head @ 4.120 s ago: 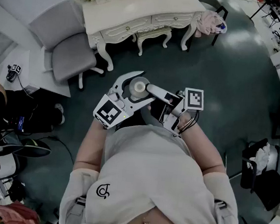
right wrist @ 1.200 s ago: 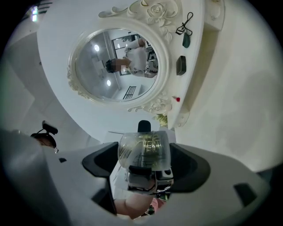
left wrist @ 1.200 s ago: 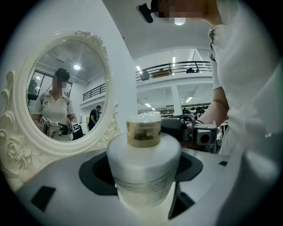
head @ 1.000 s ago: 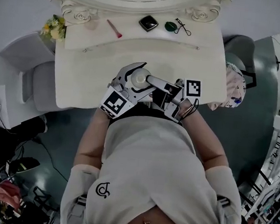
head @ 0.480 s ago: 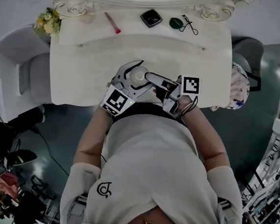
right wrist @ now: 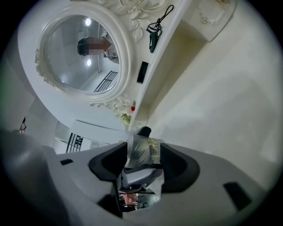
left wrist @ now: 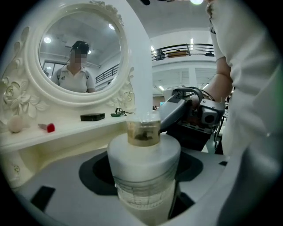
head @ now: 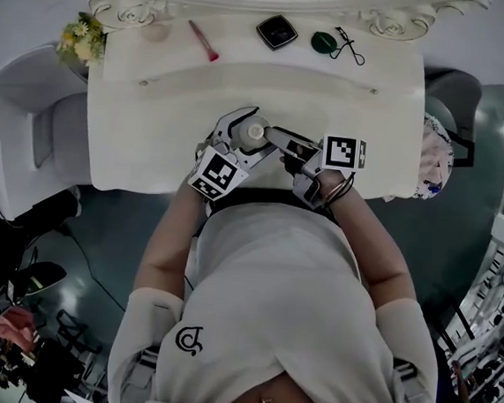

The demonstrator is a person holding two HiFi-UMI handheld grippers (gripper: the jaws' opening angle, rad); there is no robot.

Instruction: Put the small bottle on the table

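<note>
The small bottle (head: pixel 254 133) is white with an amber neck and a clear top. It hangs upright over the front part of the white dressing table (head: pixel 153 125). My left gripper (head: pixel 243 135) is shut on its white body (left wrist: pixel 143 167), whose sides fill the grey jaws. My right gripper (head: pixel 274 139) reaches in from the right at the bottle's top. In the right gripper view the clear top (right wrist: pixel 143 152) sits between the two black pads, which touch it as the jaws are closing. The right gripper's finger (left wrist: pixel 174 115) shows beside the neck in the left gripper view.
On the table's back shelf lie a black compact (head: pixel 276 32), a green item with a black cord (head: pixel 323 43) and a red-tipped stick (head: pixel 203 41). An oval mirror (left wrist: pixel 79 53) stands behind. Flowers (head: pixel 72 42) sit at the left corner, above a grey chair (head: pixel 58 146).
The person has walked from open floor up to the dressing table. Over the last second both grippers and the bottle have come over the tabletop, and the right gripper stays at the bottle's top.
</note>
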